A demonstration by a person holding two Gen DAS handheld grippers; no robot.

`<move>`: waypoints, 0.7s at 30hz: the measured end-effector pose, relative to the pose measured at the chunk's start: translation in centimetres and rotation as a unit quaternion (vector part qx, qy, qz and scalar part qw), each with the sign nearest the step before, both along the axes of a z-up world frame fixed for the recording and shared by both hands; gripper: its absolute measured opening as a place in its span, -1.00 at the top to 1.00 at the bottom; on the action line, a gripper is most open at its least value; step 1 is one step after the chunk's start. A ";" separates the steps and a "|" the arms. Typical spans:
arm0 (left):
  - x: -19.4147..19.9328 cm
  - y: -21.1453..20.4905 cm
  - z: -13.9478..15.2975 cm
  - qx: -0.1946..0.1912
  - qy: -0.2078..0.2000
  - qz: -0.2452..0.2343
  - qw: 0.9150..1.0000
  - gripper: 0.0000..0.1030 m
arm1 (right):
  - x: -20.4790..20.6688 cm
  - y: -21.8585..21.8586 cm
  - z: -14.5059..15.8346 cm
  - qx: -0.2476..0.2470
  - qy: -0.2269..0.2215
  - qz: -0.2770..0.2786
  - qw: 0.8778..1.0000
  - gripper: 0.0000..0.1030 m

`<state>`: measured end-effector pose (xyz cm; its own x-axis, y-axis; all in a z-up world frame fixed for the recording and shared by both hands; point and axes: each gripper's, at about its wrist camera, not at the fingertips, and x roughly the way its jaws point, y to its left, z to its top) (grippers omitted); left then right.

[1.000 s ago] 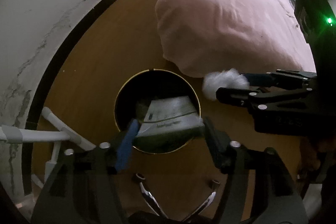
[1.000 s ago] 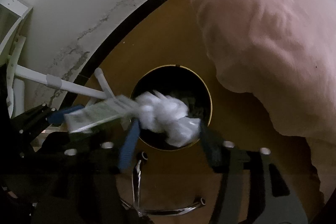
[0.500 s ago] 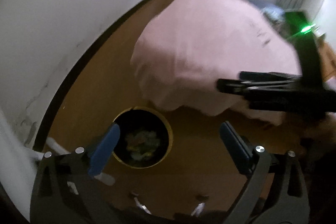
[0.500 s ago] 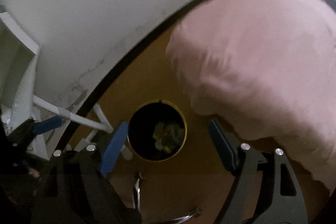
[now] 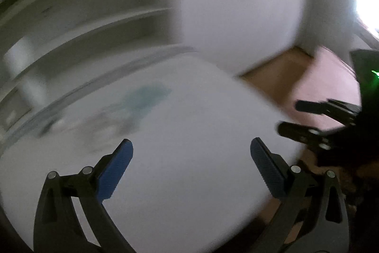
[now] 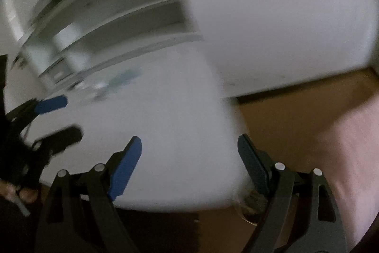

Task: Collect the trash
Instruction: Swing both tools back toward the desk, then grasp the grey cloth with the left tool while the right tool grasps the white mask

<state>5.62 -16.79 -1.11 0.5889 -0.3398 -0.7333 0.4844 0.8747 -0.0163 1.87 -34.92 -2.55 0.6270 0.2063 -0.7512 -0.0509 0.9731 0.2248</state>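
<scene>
- Our left gripper (image 5: 191, 152) has its jaws spread wide, with nothing between them.
- Our right gripper (image 6: 189, 148) is also spread and empty.
- Ahead of both jaws lies a white table (image 5: 180, 134); a blurred teal patch (image 5: 144, 96) sits on it, and no writing is readable.
- We cannot see any trash.

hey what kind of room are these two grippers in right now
Probably a bedroom, though the views are motion-blurred. A pink bedspread hangs beside a wooden floor, and a white table stands before white shelves. Both grippers' jaws are open and empty.
</scene>
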 end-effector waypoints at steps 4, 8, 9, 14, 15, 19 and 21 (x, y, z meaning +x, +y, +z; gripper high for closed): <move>1.8 11.4 -0.7 0.014 -0.003 0.113 0.993 -0.87 | 5.1 8.5 -0.7 0.019 0.018 0.076 0.997 -0.56; 2.8 18.6 -1.6 0.016 0.003 0.167 0.986 -0.87 | 10.0 14.1 -1.6 0.015 0.038 0.091 0.995 -0.55; 3.3 19.8 -1.7 0.017 0.003 0.173 0.985 -0.87 | 11.1 15.0 -1.9 -0.002 0.040 0.084 0.996 -0.55; 6.4 23.1 -2.8 0.013 -0.010 0.142 0.990 -0.87 | 14.6 18.2 -3.2 -0.074 0.044 0.073 0.994 -0.40; 7.5 23.3 -3.2 0.019 -0.013 0.138 0.990 -0.87 | 15.2 18.4 -3.5 -0.084 0.048 0.072 0.993 -0.36; 11.8 23.3 -4.5 0.044 -0.009 0.130 0.991 -0.87 | 16.5 19.0 -4.1 -0.105 0.057 0.069 0.990 0.12; 14.1 22.8 -5.1 0.050 -0.007 0.119 0.992 -0.87 | 16.4 19.0 -3.5 -0.095 0.050 0.073 0.992 0.43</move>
<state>19.70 6.00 -6.16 0.6537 -0.1160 -0.7478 0.2628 0.9615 0.0806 18.26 -15.94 -6.05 0.5219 0.1374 -0.8419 -0.1810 0.9823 0.0482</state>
